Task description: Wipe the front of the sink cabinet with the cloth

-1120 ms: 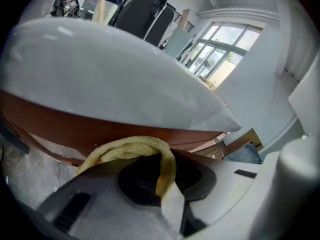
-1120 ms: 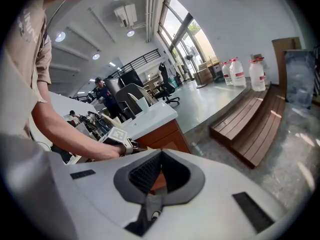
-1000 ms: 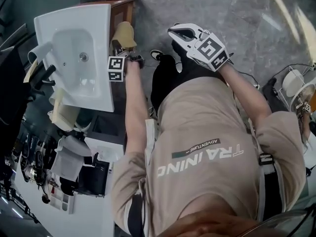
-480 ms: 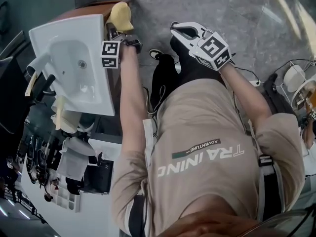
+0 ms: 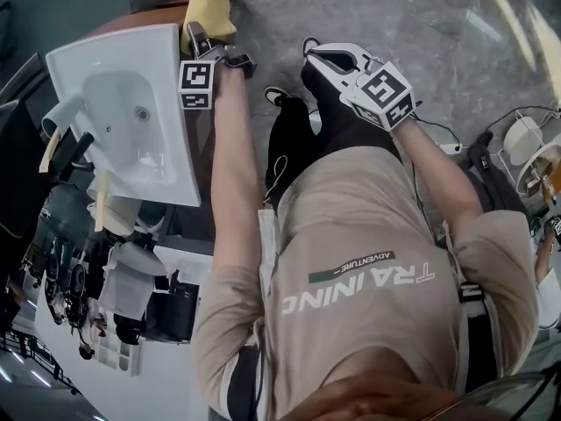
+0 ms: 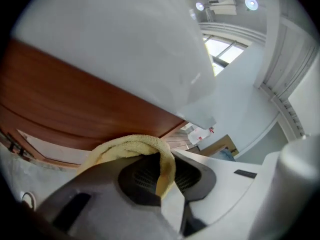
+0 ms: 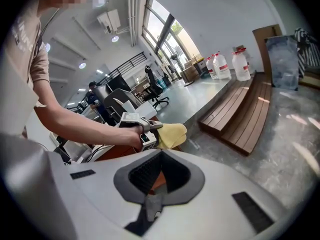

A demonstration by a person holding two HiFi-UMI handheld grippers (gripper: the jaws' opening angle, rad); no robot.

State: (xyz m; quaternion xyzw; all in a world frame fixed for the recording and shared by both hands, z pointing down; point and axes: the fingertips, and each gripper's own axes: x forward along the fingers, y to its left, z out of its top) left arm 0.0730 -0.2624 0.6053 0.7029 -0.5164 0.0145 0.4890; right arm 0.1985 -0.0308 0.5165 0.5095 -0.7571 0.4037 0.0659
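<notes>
The white sink sits on a brown wooden cabinet at the left of the head view. My left gripper is shut on a yellow cloth, which presses against the cabinet front near its far corner. In the left gripper view the cloth bunches over the jaws, right against the brown cabinet front under the sink's white underside. My right gripper hangs shut and empty over the floor, well apart from the cabinet. From the right gripper view I see the cloth and the left gripper.
Cluttered shelves and bottles lie to the near left of the sink. The person's dark legs stand between the grippers. Cables and a white device are at the right. Wooden planks and water jugs lie on the grey floor.
The left gripper has slid the cloth along the cabinet front toward the far corner, upward in the head view. The right gripper has barely moved.
</notes>
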